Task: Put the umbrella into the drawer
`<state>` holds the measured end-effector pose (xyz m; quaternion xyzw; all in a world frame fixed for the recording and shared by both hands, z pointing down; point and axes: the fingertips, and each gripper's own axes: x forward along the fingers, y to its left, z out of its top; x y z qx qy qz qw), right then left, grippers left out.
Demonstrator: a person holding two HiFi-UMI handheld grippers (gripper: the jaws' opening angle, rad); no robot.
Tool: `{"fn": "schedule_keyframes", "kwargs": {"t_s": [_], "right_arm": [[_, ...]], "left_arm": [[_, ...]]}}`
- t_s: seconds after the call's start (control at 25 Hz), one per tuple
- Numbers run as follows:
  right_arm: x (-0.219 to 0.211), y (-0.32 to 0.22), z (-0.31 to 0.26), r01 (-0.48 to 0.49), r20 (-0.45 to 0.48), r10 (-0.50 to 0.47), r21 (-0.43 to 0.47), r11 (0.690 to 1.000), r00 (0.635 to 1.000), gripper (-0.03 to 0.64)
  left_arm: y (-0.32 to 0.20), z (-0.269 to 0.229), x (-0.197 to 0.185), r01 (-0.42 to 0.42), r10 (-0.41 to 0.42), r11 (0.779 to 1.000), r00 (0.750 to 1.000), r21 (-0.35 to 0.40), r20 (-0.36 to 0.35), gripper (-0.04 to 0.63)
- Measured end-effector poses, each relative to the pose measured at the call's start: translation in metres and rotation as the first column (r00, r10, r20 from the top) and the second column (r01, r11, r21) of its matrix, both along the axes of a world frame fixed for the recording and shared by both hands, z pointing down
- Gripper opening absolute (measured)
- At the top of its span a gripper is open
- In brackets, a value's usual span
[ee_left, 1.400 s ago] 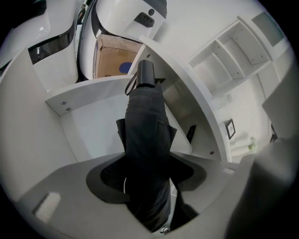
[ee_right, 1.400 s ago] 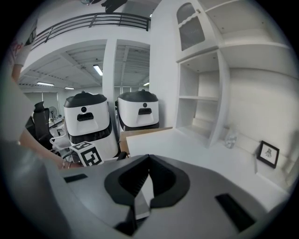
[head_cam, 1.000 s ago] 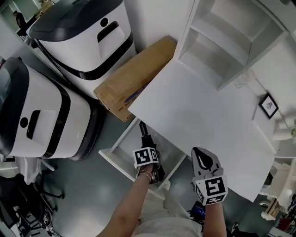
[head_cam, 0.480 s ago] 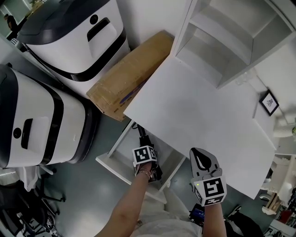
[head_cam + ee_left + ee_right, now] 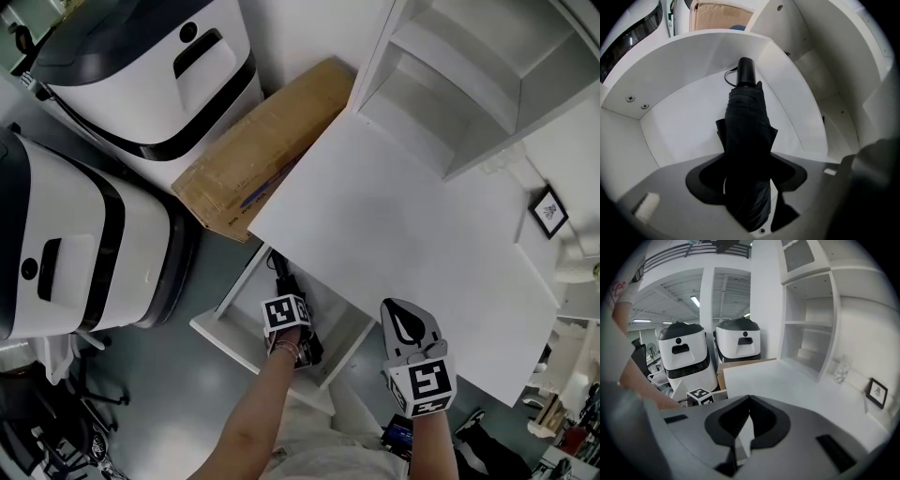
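My left hand-held gripper [image 5: 749, 178] is clamped on the folded black cloth of the umbrella [image 5: 745, 117], one jaw on each side of the bundle, pointing steeply down into the open drawer [image 5: 689, 56]. The umbrella runs straight out from the jaws. Its black handle [image 5: 746, 72] is the far end, close to the corner where the drawer's back wall meets its right side wall, with a thin strap looping off to the left. I cannot tell whether the handle rests on the drawer floor or hangs just above it.

My right hand-held gripper [image 5: 749, 427] has its jaws together with nothing between them. It hovers over the front of the white counter [image 5: 403, 234], well apart from the umbrella.

Several things could go wrong here, I think. If I let go while the umbrella is tilted and off the floor, the handle end would drop first, and the bundle could roll or slide against the side wall. The handle sits so near that wall that pushing further in could jam it in the corner. Loose flaps of cloth stick out just beyond my jaws, and one could snag a jaw as I pull away and drag the umbrella back out. The near end lies under my gripper, by the drawer's front edge, and if it overhangs there the drawer may not close.
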<state>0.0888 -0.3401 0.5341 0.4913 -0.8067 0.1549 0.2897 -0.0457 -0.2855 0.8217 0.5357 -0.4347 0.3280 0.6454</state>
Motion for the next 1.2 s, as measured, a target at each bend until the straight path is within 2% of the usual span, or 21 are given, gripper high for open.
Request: {"fn": "schedule_keyframes", "kwargs": {"t_s": [0.2,0.32,0.52,0.8,1.2], "right_arm": [[-0.001,0.002,-0.002,0.018,0.004,-0.018,0.010,1.000,1.000,0.008],[-0.001,0.005,-0.005,0.030,0.005,-0.030,0.015,0.999,1.000,0.008],[0.000,0.009,-0.017,0.044,0.006,-0.045,0.043,0.998,0.999,0.008],[-0.001,0.016,-0.035,0.052,0.028,-0.054,0.083,0.995,0.998,0.008],[0.012,0.028,-0.077,0.037,0.034,-0.043,0.170,0.985,0.998,0.008]], "left_arm": [[-0.002,0.002,0.002,0.007,-0.007,1.000,1.000,0.014,-0.010,0.286],[-0.003,-0.002,0.009,0.034,-0.033,0.999,0.998,0.016,-0.052,0.386],[-0.003,-0.018,0.005,0.057,-0.056,0.997,0.998,0.045,-0.029,0.480],[-0.003,-0.053,0.008,0.007,-0.004,0.989,1.000,0.144,-0.022,0.488],[-0.009,-0.110,-0.002,0.007,-0.006,0.961,1.000,0.277,-0.005,0.488]]}}
